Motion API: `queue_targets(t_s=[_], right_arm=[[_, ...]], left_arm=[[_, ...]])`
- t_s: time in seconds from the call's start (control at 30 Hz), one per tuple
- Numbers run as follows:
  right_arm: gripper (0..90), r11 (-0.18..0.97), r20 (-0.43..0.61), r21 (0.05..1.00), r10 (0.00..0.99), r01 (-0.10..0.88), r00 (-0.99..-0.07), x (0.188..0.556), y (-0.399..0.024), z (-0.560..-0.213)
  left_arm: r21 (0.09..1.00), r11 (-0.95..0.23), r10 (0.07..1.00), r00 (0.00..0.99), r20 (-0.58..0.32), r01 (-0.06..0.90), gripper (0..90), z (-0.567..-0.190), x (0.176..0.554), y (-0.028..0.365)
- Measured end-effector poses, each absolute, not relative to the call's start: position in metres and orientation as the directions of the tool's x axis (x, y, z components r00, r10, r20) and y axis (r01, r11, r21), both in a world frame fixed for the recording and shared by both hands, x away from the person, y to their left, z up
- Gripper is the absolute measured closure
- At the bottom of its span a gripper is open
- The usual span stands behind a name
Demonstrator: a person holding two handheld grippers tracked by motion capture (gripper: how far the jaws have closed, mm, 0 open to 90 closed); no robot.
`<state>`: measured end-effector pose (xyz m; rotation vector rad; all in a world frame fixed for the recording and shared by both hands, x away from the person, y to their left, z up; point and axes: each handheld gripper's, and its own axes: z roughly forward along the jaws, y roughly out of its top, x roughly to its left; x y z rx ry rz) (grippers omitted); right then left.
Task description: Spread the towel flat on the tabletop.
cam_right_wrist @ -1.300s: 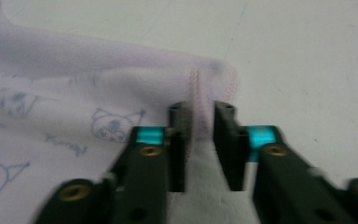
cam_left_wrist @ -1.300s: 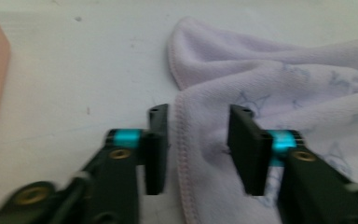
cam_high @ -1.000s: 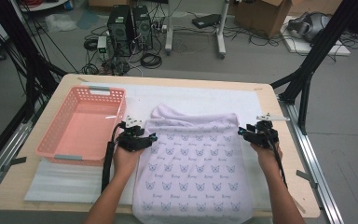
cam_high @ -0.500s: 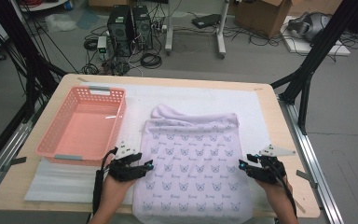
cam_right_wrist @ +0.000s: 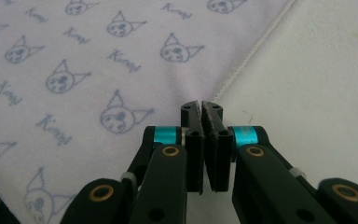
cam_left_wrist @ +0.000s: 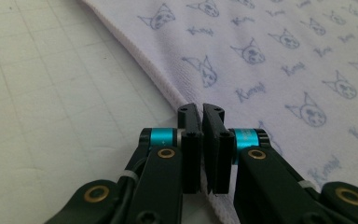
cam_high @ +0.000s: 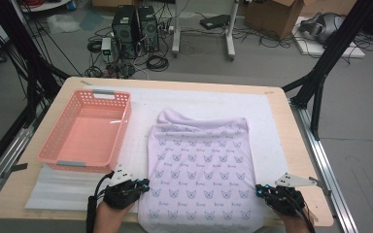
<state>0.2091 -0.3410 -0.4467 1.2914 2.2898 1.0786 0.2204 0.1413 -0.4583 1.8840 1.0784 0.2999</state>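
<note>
The printed cloth (cam_high: 201, 170) is spread flat on the white mat (cam_high: 272, 126) in the middle of the table (cam_high: 301, 160), with its near edge hanging toward the person. The left gripper (cam_high: 143, 184) is set at the cloth's left hem and the right gripper (cam_high: 261, 190) at its right hem, both near the front corners. In the left gripper view the jaws have just been closing and are now pinched together on the hem of the cloth (cam_left_wrist: 279, 70). The same is seen in the right gripper view, with the edge of the cloth (cam_right_wrist: 74, 70) nipped between the tips.

Risk: only a thin strip of hem is caught on each side, so a slip is likely if the cloth is lifted fast or the two hands are pulled apart unevenly. A lopsided fold or bunching at the far, already doubled edge could follow. The pink basket (cam_high: 85, 131) stands just beside the left side and could be snagged by a swinging corner.

Hard to make out: how many layers are gripped is not settled, and the pads' contact is hidden by the jaws. The front hem is cut off at the bottom of the high view. The hands are partly cut off too.
</note>
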Motion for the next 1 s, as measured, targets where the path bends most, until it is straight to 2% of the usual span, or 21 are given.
queue_targets(t_s=[0.47,0.73,0.77,0.83,0.87,0.9,1.0], right_arm=[[88.7,0.327,0.088,0.744,0.816,0.583,-0.571,0.199,-0.347,-0.447],[88.7,0.335,0.105,0.734,0.804,0.591,-0.586,0.173,-0.353,-0.446],[86.2,0.319,0.125,0.734,0.803,0.599,-0.582,0.171,-0.353,-0.446],[69.5,0.279,0.135,0.745,0.826,0.605,-0.547,0.170,-0.351,-0.444],[65.7,0.266,0.134,0.752,0.835,0.603,-0.535,0.172,-0.350,-0.442],[61.7,0.259,0.121,0.761,0.844,0.595,-0.523,0.176,-0.349,-0.440],[58.8,0.231,0.107,0.774,0.870,0.590,-0.481,0.191,-0.346,-0.439]], left_arm=[[0.824,-0.181,0.757,0.611,-0.232,0.537,86.6,-0.463,0.207,0.150],[0.813,-0.201,0.727,0.639,-0.250,0.547,85.3,-0.461,0.184,0.154],[0.817,-0.197,0.734,0.634,-0.244,0.542,81.2,-0.460,0.183,0.153],[0.828,-0.182,0.765,0.605,-0.220,0.531,58.4,-0.459,0.189,0.149],[0.831,-0.183,0.771,0.602,-0.210,0.525,53.3,-0.458,0.193,0.148],[0.836,-0.182,0.774,0.600,-0.202,0.517,53.2,-0.457,0.198,0.147],[0.835,-0.159,0.781,0.584,-0.220,0.526,51.9,-0.456,0.215,0.146]])
